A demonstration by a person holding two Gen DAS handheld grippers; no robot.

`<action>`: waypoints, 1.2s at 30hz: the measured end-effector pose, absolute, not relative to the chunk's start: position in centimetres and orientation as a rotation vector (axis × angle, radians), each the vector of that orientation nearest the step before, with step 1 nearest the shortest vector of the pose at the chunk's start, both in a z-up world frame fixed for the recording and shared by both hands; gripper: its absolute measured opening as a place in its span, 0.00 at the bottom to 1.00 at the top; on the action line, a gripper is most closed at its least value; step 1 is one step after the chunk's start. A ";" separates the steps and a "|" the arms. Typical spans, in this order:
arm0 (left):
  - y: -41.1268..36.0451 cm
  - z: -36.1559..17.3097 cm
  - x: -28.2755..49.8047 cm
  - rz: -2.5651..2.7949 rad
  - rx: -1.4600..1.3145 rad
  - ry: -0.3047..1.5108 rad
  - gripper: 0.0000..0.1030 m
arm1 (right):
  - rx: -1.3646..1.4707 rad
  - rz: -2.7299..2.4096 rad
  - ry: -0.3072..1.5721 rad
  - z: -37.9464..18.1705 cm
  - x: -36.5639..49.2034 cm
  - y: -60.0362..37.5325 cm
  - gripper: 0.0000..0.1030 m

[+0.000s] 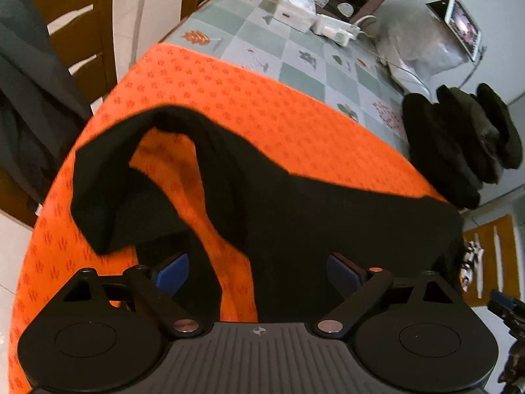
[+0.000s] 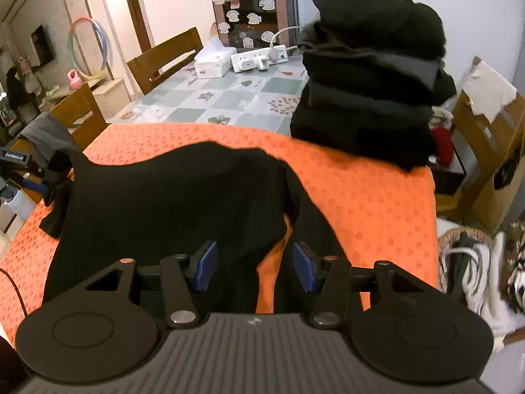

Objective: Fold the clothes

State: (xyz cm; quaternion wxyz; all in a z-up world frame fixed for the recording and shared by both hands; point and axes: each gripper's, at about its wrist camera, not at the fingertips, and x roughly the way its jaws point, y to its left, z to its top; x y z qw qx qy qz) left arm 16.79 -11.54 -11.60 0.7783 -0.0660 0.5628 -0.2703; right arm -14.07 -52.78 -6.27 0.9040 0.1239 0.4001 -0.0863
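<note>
A: Black garment (image 1: 295,203) on the orange cloth (image 1: 229,98) is what I see from my left wrist camera, one sleeve looped back over itself. My left claw (image 1: 259,272) stands wide apart above it, blue pads (image 1: 174,274) pressing on nothing.

B: What else is on the desk (image 1: 279,49)?

A: A pile of folded dark clothes (image 1: 459,144) at the far right edge, a tissue box (image 1: 295,6) and a power strip (image 1: 338,28) further back.

B: And the right wrist view?

A: The garment (image 2: 170,197) lies spread on the orange cloth (image 2: 377,203) just ahead of my right claw (image 2: 256,266). Its jaws are parted, with a fold of fabric between them that the pads (image 2: 208,264) don't squeeze. The folded pile (image 2: 367,98) stands beyond, and my left claw (image 2: 49,170) shows at the garment's far left corner.
</note>
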 end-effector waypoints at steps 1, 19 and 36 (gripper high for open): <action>-11.3 -11.6 16.2 -0.591 -0.142 1.209 0.89 | 0.262 -0.184 0.826 -6.4 -14.5 -52.5 0.56; -8.3 -9.8 2.8 -0.688 -0.007 0.957 0.89 | 0.299 -0.205 0.847 -10.2 -24.4 -48.8 0.56; -4.2 -11.9 -12.9 -0.467 0.025 0.934 0.89 | -0.084 0.075 0.961 -16.0 -31.2 -46.1 0.55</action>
